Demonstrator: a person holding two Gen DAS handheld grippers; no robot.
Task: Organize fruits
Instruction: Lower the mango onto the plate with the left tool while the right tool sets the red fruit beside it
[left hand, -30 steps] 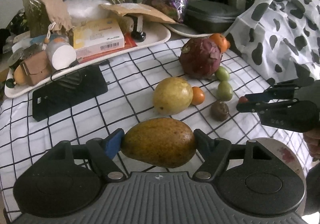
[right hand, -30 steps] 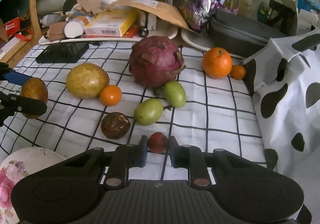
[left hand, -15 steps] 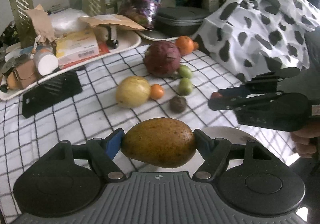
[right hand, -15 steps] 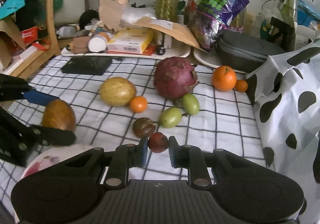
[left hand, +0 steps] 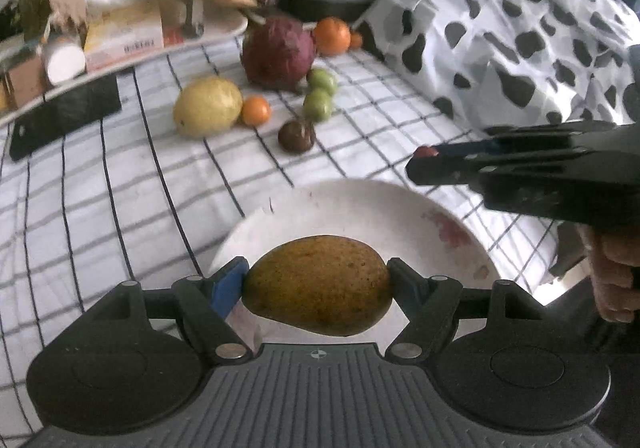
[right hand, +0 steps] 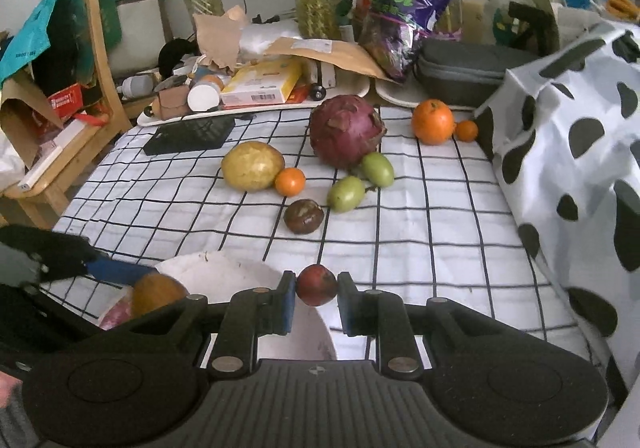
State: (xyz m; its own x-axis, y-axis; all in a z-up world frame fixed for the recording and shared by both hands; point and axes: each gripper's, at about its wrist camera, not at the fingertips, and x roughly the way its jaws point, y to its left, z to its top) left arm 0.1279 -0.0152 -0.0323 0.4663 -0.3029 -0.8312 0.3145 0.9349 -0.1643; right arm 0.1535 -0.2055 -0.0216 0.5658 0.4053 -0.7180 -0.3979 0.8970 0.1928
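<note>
Left tongs (left hand: 318, 282) clamp mango (left hand: 318, 284), lower centre | right tongs (right hand: 316, 290) clamp red fruit (right hand: 316, 285) | change: plate (left hand: 360, 204) now under both | release looks next.

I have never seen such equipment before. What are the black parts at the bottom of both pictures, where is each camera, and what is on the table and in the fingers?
The black parts are hand-held grippers; a person holds one in each hand. Each carries a wide-angle camera looking along its two fingers, so each picture is taken from one gripper.

The left gripper grips a brownish-yellow mango over a white plate. The right gripper pinches a small red fruit near the plate's edge.

On the checked cloth lie a purple-red dragon fruit, a yellow fruit, oranges large and small, two green fruits and a dark brown one. Household clutter fills the back.
</note>
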